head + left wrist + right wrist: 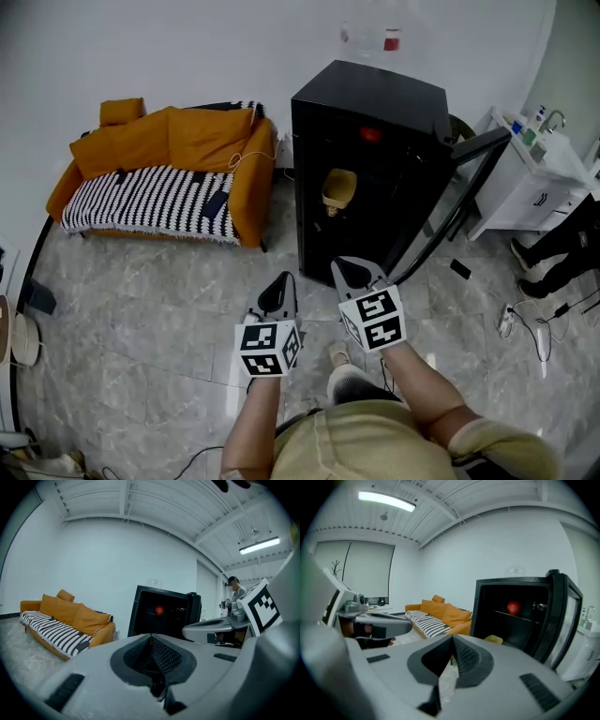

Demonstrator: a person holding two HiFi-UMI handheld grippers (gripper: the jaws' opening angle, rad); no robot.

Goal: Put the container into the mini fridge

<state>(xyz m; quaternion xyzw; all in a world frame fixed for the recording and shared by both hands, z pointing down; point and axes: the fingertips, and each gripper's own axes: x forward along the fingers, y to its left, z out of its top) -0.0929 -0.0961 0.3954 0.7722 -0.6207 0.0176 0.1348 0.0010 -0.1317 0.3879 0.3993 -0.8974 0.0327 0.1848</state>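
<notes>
Container (pixel 339 190) inside open mini fridge (pixel 375 103)

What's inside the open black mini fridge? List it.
Inside the black mini fridge: a round red object on the upper shelf and a yellowish container lower down. The dark back corners and whatever lies behind the container cannot be seen.

The mini fridge (pixel 375 141) is a black upright cabinet. It stands on the floor ahead of the left tool (pixel 278 291) and the right tool (pixel 351 272), with its door (pixel 459 202) swung wide open on the right tool's side. The pale yellow container (pixel 339 190) sits inside it on a lower level, beyond the right tool's tips and apart from them.
</notes>
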